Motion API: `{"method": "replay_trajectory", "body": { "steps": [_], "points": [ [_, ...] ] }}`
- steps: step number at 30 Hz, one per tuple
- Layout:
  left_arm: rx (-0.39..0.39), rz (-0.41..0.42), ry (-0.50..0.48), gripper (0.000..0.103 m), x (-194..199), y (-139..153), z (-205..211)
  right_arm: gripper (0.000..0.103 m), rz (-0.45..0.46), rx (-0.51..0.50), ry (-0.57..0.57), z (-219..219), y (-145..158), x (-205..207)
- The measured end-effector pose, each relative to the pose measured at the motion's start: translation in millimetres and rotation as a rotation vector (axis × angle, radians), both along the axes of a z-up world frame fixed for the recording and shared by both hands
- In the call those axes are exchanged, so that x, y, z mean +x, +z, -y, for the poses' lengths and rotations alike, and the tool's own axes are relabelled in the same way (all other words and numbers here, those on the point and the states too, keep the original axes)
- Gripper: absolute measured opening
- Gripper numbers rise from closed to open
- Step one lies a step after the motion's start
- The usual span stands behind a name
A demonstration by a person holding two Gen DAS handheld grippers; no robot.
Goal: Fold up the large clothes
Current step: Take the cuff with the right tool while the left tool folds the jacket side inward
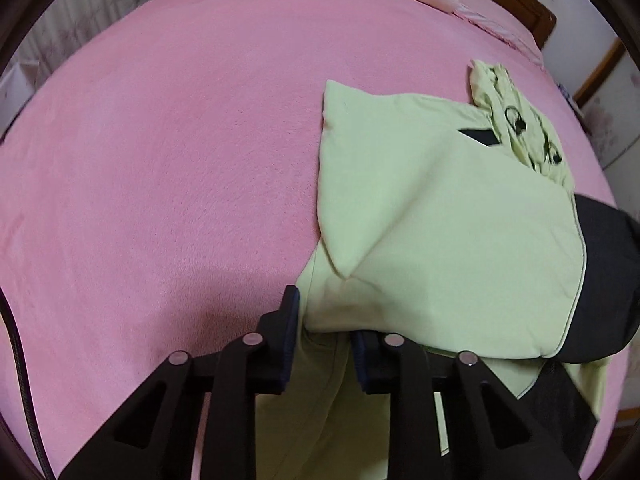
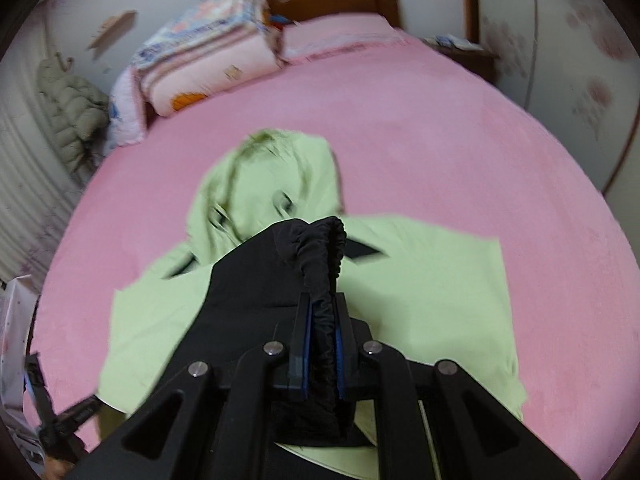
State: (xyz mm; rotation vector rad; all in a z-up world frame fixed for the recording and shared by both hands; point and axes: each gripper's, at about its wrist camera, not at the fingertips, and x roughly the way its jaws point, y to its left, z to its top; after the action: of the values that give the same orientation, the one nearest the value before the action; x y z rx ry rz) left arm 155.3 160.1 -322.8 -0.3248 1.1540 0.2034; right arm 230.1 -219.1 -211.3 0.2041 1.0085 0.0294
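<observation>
Soft even indoor light, fisheye-curved edges, right wrist view motion-blurred

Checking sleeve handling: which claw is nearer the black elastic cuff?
Right. The right claw is clamped on the black cuff; the left claw sits at the green jacket's edge, apart from it.

the jacket point(image 2: 420, 292) is lying on the bed point(image 2: 440, 140), its hood point(image 2: 276, 176) pointing toward the headboard point(image 2: 332, 0) — folded quilts point(image 2: 208, 68) are sitting on the bed before that headboard.
</observation>
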Motion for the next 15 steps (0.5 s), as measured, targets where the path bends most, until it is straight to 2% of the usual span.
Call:
{"method": "replay_trajectory", "body": {
  "steps": [5, 7, 10, 11, 12, 14, 15],
  "points": [
    [0.039, -0.029, -0.039, 0.02, -0.1, 0.3, 8.9, 0.009, -0.111, -0.038, -0.025, 13.5, -50.5, -10.1],
    [0.061, -0.04, -0.065, 0.023, 0.5, 1.3, 12.5, 0.009, -0.145, -0.041, -0.037, 17.3, -68.5, -11.1],
    [0.071, -0.086, -0.125, 0.049, 1.6, 3.5, 14.4, 0.01, -0.19, -0.04, -0.045, 22.0, -87.3, -7.9],
    [0.061, -0.097, -0.149, 0.064, 0.3, 6.3, 13.5, 0.014, -0.2, -0.043, -0.041, 22.9, -91.7, -10.7],
    [0.051, -0.105, -0.169, 0.075, -3.4, 9.7, 12.0, 0.016, -0.209, -0.041, -0.039, 23.6, -94.2, -10.5],
    [0.006, -0.111, -0.232, 0.077, -7.0, 18.2, 9.1, 0.02, -0.231, -0.017, -0.031, 27.2, -95.1, -8.8],
    [-0.026, -0.114, -0.274, 0.077, -8.6, 25.0, 7.1, 0.027, -0.24, 0.009, -0.019, 30.0, -94.1, -8.3]
  ]
}}
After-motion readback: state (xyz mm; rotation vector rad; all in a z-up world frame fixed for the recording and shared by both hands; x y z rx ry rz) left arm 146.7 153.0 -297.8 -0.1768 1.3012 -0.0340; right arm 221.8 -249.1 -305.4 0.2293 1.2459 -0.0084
